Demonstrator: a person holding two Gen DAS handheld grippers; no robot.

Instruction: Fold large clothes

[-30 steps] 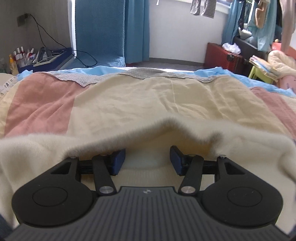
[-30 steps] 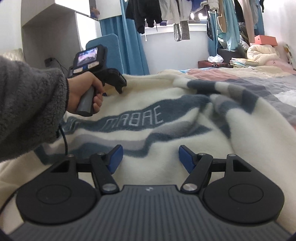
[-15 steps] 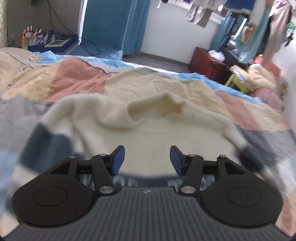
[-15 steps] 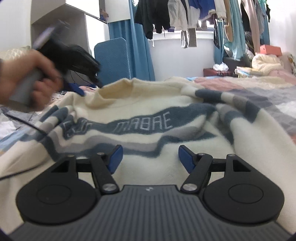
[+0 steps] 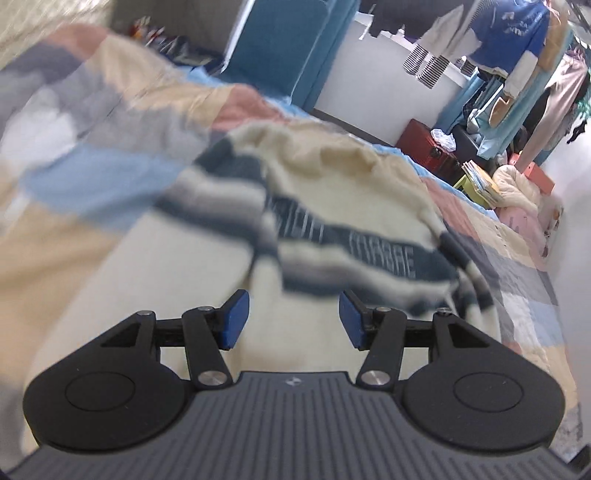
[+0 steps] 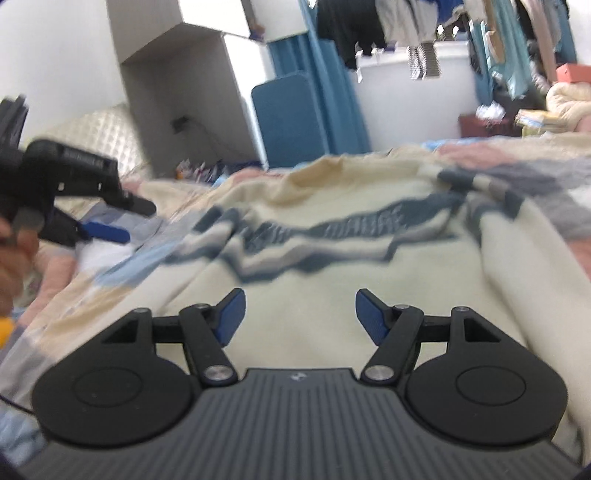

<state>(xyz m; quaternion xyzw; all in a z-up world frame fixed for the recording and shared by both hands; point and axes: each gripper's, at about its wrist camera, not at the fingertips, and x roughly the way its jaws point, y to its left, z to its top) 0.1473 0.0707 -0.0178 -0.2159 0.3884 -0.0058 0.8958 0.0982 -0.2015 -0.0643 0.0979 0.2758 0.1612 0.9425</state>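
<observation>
Two grippers are in view, both empty, above a bed.

Left wrist view: the left gripper (image 5: 293, 319) hangs over the sweater (image 5: 332, 206) with its blue pads (image 5: 233, 319) apart and nothing between them. The sweater is cream with dark blue and grey bands across the chest and lies spread and rumpled on a patchwork quilt (image 5: 92, 122) of pink, beige, grey and light blue squares. White letters run along the dark band; the frame is blurred, and only something like "...BRE" can be made out at the right end. Beyond the bed: a blue panel (image 5: 273, 44), a red box (image 5: 424, 147), a stack of books (image 5: 480, 181), and hanging clothes (image 5: 509, 33) along the window.

Right wrist view: the right gripper (image 6: 299, 314) is over the lower, plain cream part of the sweater (image 6: 332, 229), jaws apart, nothing held. The chest lettering here is too smeared to read. At the left edge a hand (image 6: 14, 258) holds the left gripper (image 6: 107, 221), which is in the air beside the sweater's left side, over the quilt (image 6: 66, 295), touching nothing. A white shelf unit (image 6: 177, 81) stands behind.
</observation>
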